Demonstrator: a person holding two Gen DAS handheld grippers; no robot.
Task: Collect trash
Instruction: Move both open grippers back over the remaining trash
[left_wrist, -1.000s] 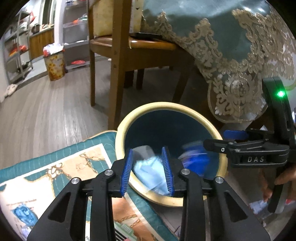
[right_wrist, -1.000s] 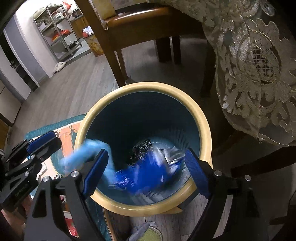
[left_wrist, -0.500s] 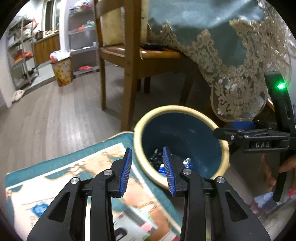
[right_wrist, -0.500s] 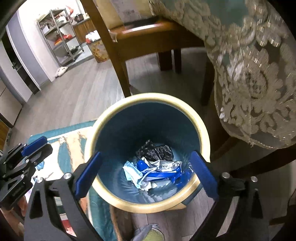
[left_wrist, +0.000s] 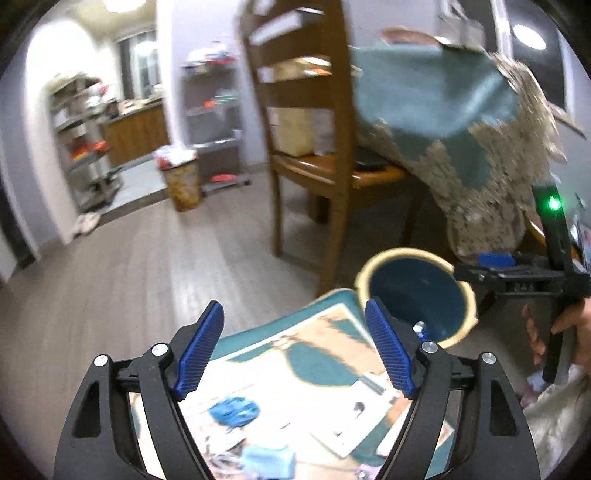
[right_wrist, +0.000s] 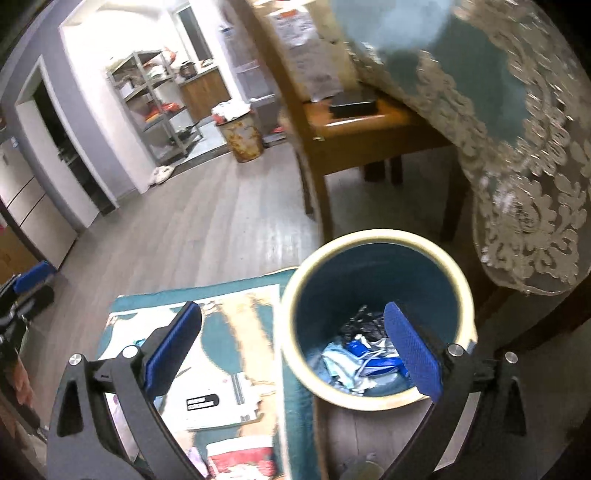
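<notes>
A round bin with a cream rim and dark blue inside stands on the floor beside a rug; it also shows in the left wrist view. Blue, white and black trash lies at its bottom. My left gripper is open and empty above the rug. A crumpled blue scrap and a light blue piece lie on the rug below it. My right gripper is open and empty over the bin's left rim. White paper lies on the rug.
A wooden chair and a table draped with a teal lace-edged cloth stand just behind the bin. A second, patterned bin and metal shelves are far off across the wood floor.
The blue trash pieces dropped from both grippers into the bin. Both grippers have lifted and pulled back leftward over the rug, and the left jaws have opened wide.
</notes>
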